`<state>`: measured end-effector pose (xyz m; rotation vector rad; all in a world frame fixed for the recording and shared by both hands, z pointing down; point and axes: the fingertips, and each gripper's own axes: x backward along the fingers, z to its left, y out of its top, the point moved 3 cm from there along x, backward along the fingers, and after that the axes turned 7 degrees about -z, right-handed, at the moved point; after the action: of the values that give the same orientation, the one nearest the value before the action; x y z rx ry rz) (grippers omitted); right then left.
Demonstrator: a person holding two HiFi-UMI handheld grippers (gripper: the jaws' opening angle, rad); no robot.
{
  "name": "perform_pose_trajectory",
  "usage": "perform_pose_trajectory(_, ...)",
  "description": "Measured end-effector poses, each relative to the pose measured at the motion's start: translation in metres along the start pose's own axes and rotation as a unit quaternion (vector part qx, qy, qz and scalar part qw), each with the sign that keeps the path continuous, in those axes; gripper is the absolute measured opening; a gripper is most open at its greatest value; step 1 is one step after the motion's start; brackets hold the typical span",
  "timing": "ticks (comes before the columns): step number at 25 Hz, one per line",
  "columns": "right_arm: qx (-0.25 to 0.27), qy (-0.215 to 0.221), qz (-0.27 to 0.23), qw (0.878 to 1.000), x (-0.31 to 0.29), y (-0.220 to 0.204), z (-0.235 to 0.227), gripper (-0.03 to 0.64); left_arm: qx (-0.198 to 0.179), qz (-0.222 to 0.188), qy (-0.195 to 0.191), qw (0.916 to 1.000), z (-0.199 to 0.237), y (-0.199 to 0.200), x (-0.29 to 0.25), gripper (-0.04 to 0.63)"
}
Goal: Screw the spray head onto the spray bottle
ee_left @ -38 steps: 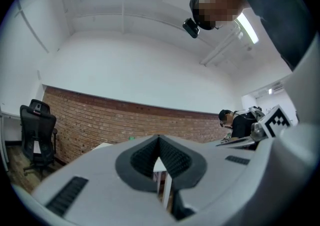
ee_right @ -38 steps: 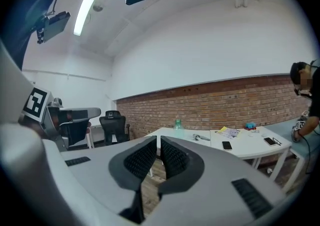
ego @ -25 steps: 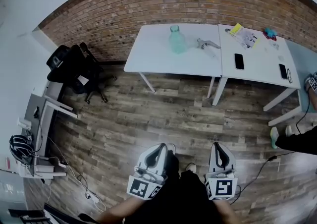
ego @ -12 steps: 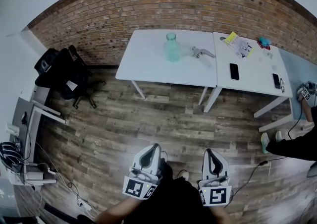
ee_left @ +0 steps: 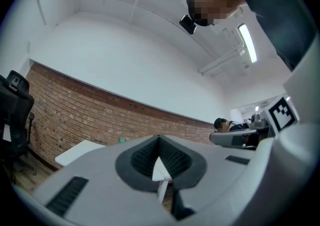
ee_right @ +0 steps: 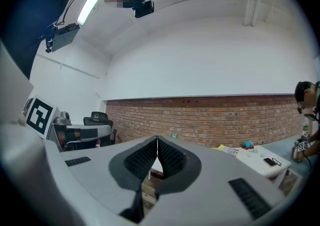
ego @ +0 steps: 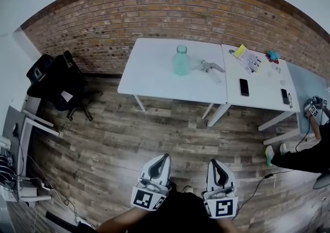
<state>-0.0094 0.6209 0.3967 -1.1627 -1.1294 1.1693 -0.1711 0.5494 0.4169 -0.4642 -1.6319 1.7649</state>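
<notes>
Wood-plank floor (ego: 170,129) lies under me, with both claws low in the head view. My left claw (ego: 164,157) is clenched, pads pressed together with nothing between them, and my right claw (ego: 212,162) is clenched and empty too. Both point toward the white worktop (ego: 149,72), well apart from it. On it the pale green spray bottle (ego: 181,62) stands upright, with the grey spray head (ego: 210,66) lying just beside it on the right. An adjoining worktop (ego: 263,80) carries two phones (ego: 244,87) and some papers (ego: 250,59). Behind runs a brick wall (ego: 154,15), and a black chair (ego: 54,80) stands at the left
</notes>
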Motion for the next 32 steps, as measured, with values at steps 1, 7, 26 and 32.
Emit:
perform_pose_trajectory(1,0.001,-0.001,0.002,1.000,-0.006,-0.001,0.003,0.008,0.002,0.000,-0.002,1.0000,0.006,0.000,-0.003,0.002)
perform_pose_trajectory(7,0.004,-0.005,0.014,1.000,-0.040,-0.004,0.021,0.008,0.037,0.003,0.021,0.9991,0.057,0.001,-0.007,0.002)
perform_pose_trajectory(26,-0.004,-0.008,0.054,0.998,-0.097,-0.019,0.062,0.008,0.053,0.022,0.001,0.9983,0.101,-0.003,-0.004,0.002)
perform_pose_trajectory(32,-0.015,0.005,0.059,0.998,-0.104,-0.028,0.067,0.008,0.044,0.026,0.021,0.9985,0.107,-0.006,0.007,0.002)
